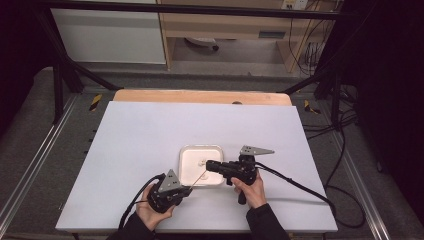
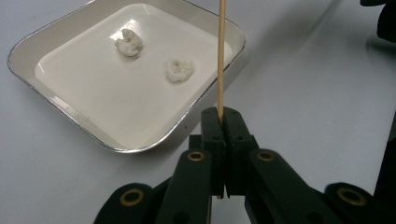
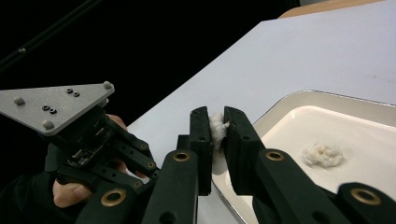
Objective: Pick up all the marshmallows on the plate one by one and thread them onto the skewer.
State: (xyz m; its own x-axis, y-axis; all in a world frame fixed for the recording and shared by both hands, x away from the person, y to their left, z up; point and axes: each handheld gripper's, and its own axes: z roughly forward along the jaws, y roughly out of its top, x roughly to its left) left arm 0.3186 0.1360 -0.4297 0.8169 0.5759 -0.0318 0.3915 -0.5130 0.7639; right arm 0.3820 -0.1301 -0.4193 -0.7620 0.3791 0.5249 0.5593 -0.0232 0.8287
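Wooden skewer [image 2: 221,56] over tray rim [image 2: 205,95]

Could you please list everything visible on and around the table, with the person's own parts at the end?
square white tray with a silvery rim: one, white, on the table sheet in front of both hands
white puffy lumps: three, white; two lie in the tray, one is pinched in the right tool
thin wooden skewer: one, pale wood, clamped in the left tool, reaching over the tray's corner
white table sheet: one, white, covers the table
wooden table edge: one, light brown, at the far side
left tool: one, black, shut on the skewer
right tool: one, black, shut on a lump above the tray's rim
hands: two, left and right, each holding a tool
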